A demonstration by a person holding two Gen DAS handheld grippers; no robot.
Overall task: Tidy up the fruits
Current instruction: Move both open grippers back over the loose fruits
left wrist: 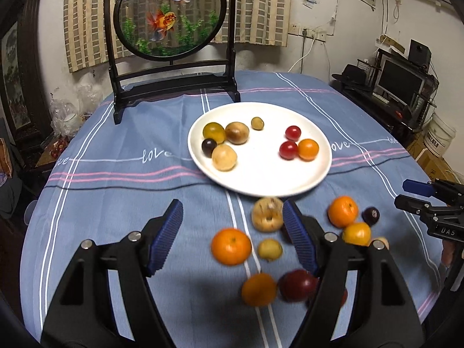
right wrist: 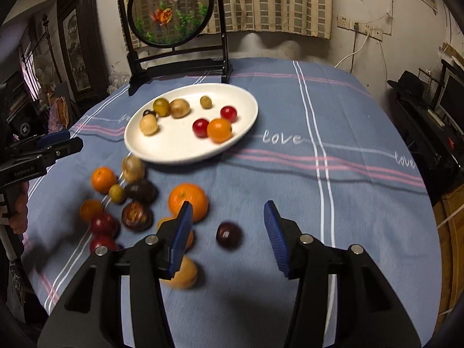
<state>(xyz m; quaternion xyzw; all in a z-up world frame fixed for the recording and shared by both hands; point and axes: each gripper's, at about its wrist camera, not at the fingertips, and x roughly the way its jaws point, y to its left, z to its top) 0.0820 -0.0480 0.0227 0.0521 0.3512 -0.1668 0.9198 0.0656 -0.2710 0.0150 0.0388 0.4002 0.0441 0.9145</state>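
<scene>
A white plate (left wrist: 261, 184) holds several fruits, brown and green ones on its left, two red ones and a small orange on its right; it also shows in the right wrist view (right wrist: 179, 148). More fruits lie loose on the cloth in front of it. My left gripper (left wrist: 233, 217) is open and empty above an orange (left wrist: 231, 246) and a tan fruit (left wrist: 266, 214). My right gripper (right wrist: 229, 214) is open and empty, with a dark plum (right wrist: 229, 235) between its fingers and an orange (right wrist: 188, 201) by the left finger.
A round goldfish screen on a black stand (left wrist: 171, 14) rises behind the plate. The blue striped tablecloth (left wrist: 116, 174) covers a round table. A desk with a monitor (left wrist: 401, 82) stands at the right. Clutter lies off the left edge.
</scene>
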